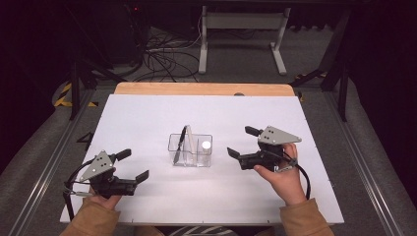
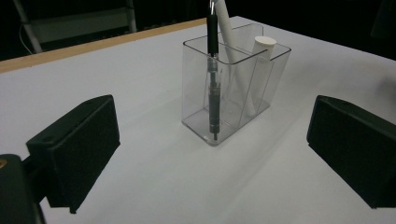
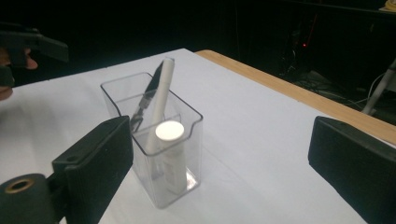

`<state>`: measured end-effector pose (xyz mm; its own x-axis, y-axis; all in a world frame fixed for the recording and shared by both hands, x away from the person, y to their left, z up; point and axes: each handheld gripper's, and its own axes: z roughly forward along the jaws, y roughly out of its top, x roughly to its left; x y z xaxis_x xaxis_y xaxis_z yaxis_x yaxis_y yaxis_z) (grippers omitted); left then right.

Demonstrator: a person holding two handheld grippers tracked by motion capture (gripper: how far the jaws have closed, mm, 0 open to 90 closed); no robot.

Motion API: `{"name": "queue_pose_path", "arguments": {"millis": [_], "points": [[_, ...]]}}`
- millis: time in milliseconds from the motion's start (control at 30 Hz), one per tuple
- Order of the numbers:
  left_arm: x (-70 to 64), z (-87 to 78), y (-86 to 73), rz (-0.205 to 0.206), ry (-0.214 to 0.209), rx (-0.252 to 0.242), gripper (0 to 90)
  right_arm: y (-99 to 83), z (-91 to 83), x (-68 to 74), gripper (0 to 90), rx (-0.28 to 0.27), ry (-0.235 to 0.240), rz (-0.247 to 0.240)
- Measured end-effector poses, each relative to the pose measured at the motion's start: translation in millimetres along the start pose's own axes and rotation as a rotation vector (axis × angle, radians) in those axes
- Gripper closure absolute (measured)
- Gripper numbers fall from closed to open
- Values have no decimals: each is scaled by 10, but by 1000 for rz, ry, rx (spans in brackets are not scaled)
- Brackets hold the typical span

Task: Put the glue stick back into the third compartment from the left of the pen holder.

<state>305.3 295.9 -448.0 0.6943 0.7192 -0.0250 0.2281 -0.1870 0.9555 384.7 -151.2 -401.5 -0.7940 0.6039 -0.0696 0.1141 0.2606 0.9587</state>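
Two claws, left [image 1: 134,166] and right [image 1: 240,142], spread wide and empty beside holder [image 1: 191,150] mid-table [image 1: 147,113], black pen [image 2: 213,84] inside; seemingly pre-grasp, next needing a closing-in.

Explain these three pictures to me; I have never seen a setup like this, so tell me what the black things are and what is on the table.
A person sits at a white table with a hand-held two-jaw tool in each hand: the left gripper and the right gripper. Both are open and hold nothing. The high view looks down from above; each of the other two comes from a camera riding on one gripper, looking out between its black jaws. Between them stands a clear divided holder with a black pen, a long white stick and a short white tube.
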Motion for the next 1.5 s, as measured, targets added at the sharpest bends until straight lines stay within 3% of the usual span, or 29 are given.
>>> {"name": "queue_pose_path", "arguments": {"millis": [567, 833, 967, 1167, 1500], "points": [[-16, -17, 13, 12, 7, -3, 33, -423, -400, -220, 66, -10, -72, 25], [-28, -31, 3, 34, 4, -3, 32, -710, -563, -316, 66, 38, -101, 49], [-39, -53, -20, 43, 11, 1, 31, -849, -624, -318, 66, 58, -99, 82], [-43, -84, -58, 52, 17, 0, 30, -1028, -729, -261, 68, 104, -113, 70], [-53, -105, -94, 68, 31, 17, 28, -1074, -729, -233, 71, 129, -119, 78]]}}
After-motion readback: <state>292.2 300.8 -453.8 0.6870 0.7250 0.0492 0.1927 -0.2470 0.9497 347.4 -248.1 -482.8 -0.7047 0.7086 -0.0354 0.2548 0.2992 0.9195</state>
